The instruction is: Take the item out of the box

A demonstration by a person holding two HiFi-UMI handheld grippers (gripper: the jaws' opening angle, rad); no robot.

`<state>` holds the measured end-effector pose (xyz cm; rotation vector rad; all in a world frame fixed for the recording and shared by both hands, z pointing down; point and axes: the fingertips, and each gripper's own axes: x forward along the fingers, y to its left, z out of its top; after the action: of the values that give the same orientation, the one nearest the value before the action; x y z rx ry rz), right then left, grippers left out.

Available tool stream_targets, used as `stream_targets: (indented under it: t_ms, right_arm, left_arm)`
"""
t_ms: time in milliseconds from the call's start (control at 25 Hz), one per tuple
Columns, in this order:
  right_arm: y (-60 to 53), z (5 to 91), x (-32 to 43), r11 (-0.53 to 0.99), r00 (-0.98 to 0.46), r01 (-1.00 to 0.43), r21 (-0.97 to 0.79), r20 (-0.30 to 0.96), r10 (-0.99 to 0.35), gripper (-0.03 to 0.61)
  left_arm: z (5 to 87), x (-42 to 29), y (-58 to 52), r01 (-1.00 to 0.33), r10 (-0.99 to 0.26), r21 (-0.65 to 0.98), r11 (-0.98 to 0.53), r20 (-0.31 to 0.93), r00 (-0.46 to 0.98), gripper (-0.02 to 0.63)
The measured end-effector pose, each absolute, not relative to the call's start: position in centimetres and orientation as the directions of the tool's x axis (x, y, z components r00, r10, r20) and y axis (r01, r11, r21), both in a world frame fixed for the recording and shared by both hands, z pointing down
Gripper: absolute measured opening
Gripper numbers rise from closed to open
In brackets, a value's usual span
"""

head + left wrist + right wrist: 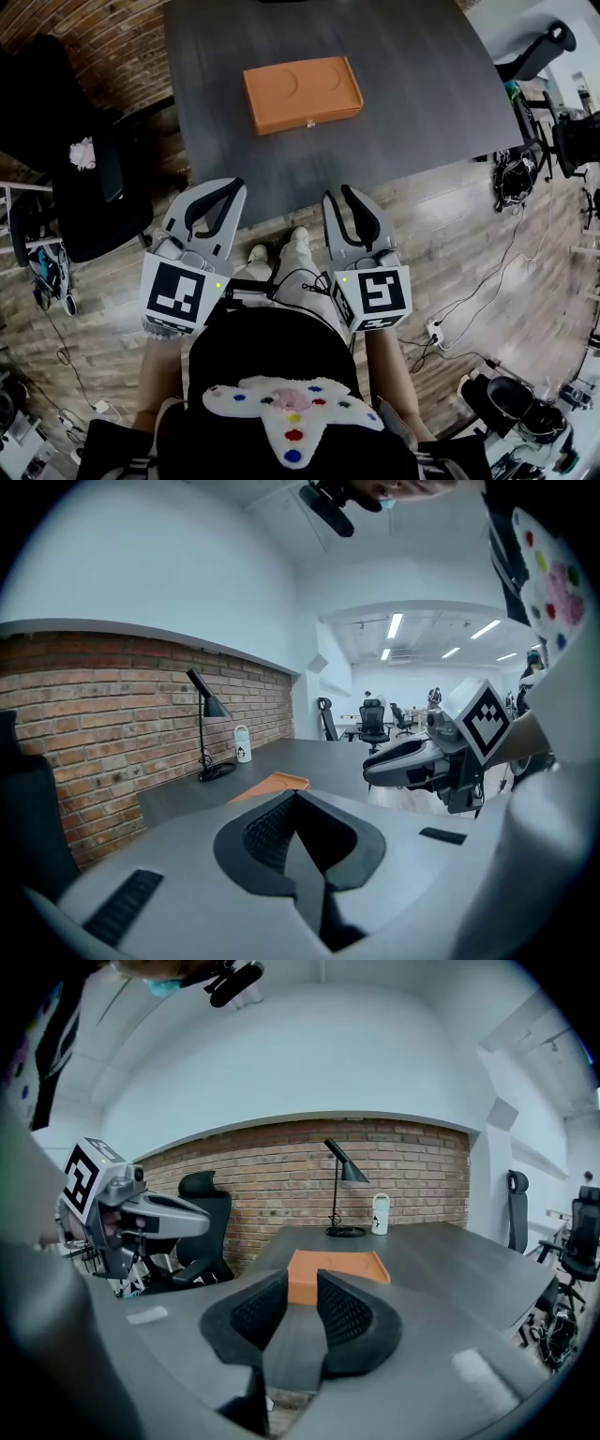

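Observation:
An orange box point(302, 94) lies closed on the dark grey table point(422, 94), with a small clasp on its near side. Both grippers hang over the floor, short of the table's near edge. My left gripper point(232, 185) is shut, its tips meeting with nothing between them; in the left gripper view point(295, 799) a corner of the box point(272, 783) shows beyond it. My right gripper point(339, 194) stands open and empty. In the right gripper view point(302, 1283) the box point(337, 1269) appears through the gap, well ahead of the pads.
A black office chair point(89, 187) stands left of the table. A desk lamp point(339, 1180) and a white bottle point(380, 1215) sit at the table's far end by the brick wall. Cables and a power strip point(436, 330) lie on the wooden floor at right.

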<state>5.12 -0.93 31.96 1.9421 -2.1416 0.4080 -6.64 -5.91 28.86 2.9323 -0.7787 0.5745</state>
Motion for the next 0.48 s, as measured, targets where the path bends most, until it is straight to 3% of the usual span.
stream_targets:
  t_ms: [480]
  right_arm:
    - [-4.4, 34.2, 6.9, 0.161, -0.17, -0.985, -0.056, 0.384, -0.908, 0.092]
  left_arm:
    - [30.0, -6.2, -7.8, -0.56, -0.531, -0.04, -0.827, 0.38, 0.757, 0.005]
